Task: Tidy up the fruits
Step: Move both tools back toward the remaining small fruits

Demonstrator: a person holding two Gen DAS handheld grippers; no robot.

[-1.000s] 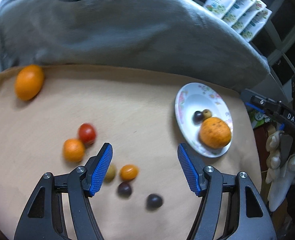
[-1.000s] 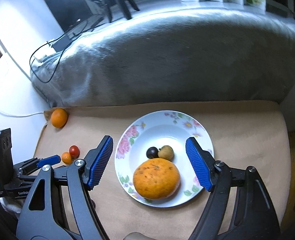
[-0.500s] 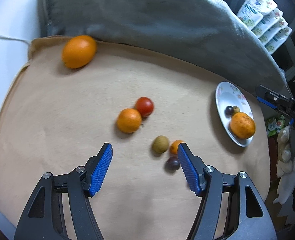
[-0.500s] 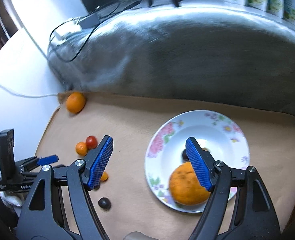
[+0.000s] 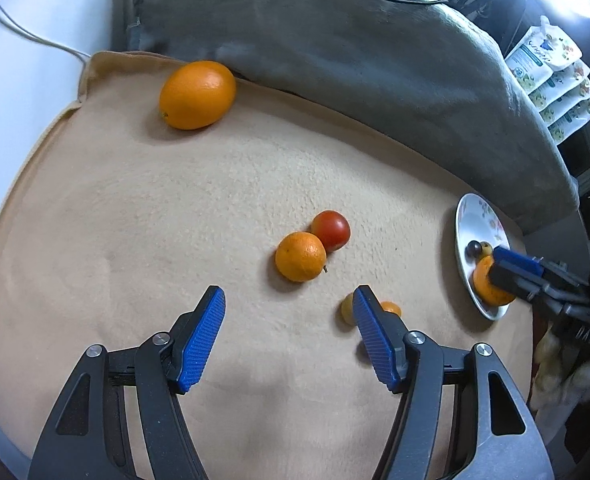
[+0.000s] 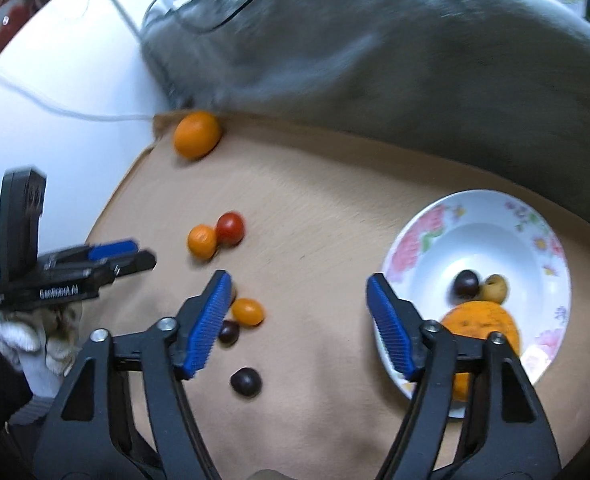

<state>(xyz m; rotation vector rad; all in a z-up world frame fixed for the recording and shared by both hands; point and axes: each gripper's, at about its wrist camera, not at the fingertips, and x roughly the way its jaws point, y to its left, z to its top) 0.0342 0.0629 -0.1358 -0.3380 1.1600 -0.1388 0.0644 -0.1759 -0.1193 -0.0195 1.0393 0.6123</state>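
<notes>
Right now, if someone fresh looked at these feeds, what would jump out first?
Probably the big orange alone at the far corner of the tan cloth, against the grey cushion. Next, the flowered plate on the right, already holding an orange fruit, a dark one and a tan one. Between them lie scattered small fruits, with a small orange touching a red tomato, and both tools open above the cloth.

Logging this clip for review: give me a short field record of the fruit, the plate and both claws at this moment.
surface: tan cloth
plate: floral plate, holding a rough orange, a dark fruit and a tan fruit
loose fruit: large orange, small orange touching red tomato, small orange tomato, two dark fruits
left claw: open, empty
right claw: open, empty
</notes>
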